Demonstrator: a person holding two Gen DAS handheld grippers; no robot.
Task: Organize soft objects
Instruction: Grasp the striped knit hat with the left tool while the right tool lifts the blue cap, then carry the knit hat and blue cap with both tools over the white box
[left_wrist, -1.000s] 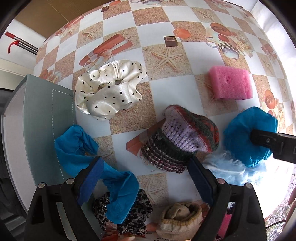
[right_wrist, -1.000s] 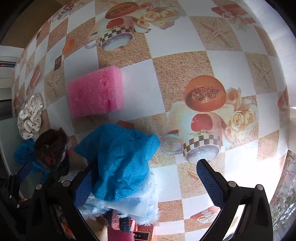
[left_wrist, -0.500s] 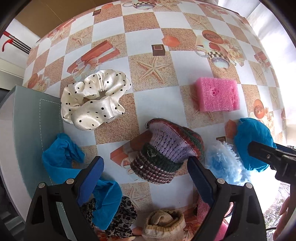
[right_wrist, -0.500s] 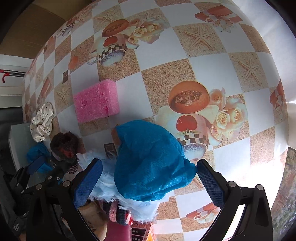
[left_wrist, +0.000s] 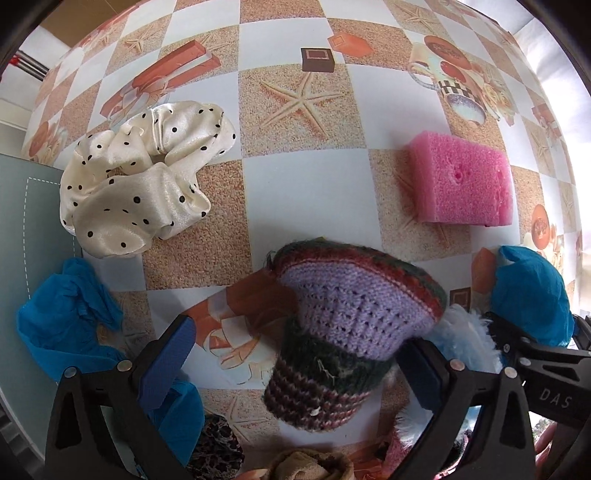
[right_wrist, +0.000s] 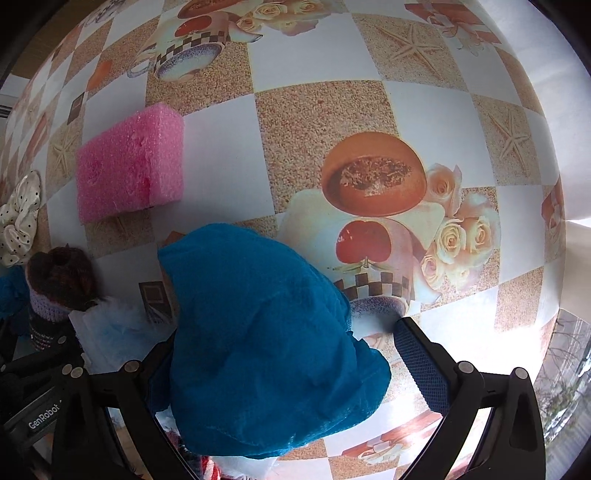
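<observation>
- Currently my left gripper (left_wrist: 295, 365) hangs wide open over the knitted hat (left_wrist: 347, 332), one pad on each side, neither touching it as far as I can tell.
- My right gripper (right_wrist: 280, 354) also stands spread; the teal cloth (right_wrist: 266, 339) sits between its fingers. Its left pad is hidden behind the fabric, so I cannot say whether it touches.
- Judgement: the step in hand is taking the hat with the left. I would come down low around the ribbed cuff, centre it, then close slowly; yarn compresses, so I expect to need a deep bite.
- Risk: the pale blue fluffy piece (left_wrist: 465, 339) lies against the hat's right side and could get caught in the same bite.
- Count, left view: one hat, one pink sponge (left_wrist: 461, 184), one cream dotted scrunchie (left_wrist: 144, 184), two teal cloths (second (left_wrist: 70, 325) over the grey-green mat (left_wrist: 22, 229)), one leopard scrunchie (left_wrist: 218, 454), one beige sock (left_wrist: 310, 465), one fluffy piece.
- All rest on the checkered tablecloth (left_wrist: 306, 184).
</observation>
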